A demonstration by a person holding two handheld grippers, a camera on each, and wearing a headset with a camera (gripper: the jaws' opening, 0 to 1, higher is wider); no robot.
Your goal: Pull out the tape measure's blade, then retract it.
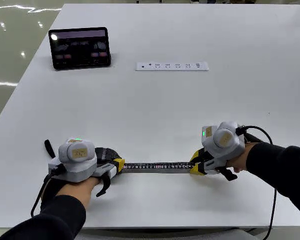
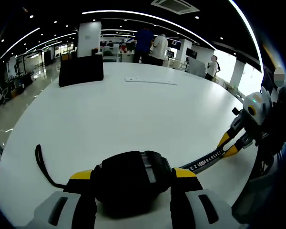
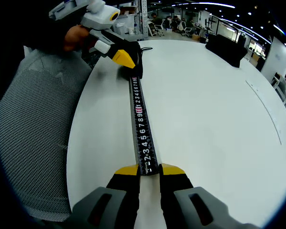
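Your left gripper has its two yellow-tipped fingers closed against the sides of a black tape measure, which sits between them on the white table. From the right finger, the blade runs out to the right, where your right gripper pinches its end. A black strap curls left of the left finger. Far beyond the fingers stand a dark tablet and a white power strip.

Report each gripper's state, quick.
Left gripper: shut on the case.
Right gripper: shut on the blade end.
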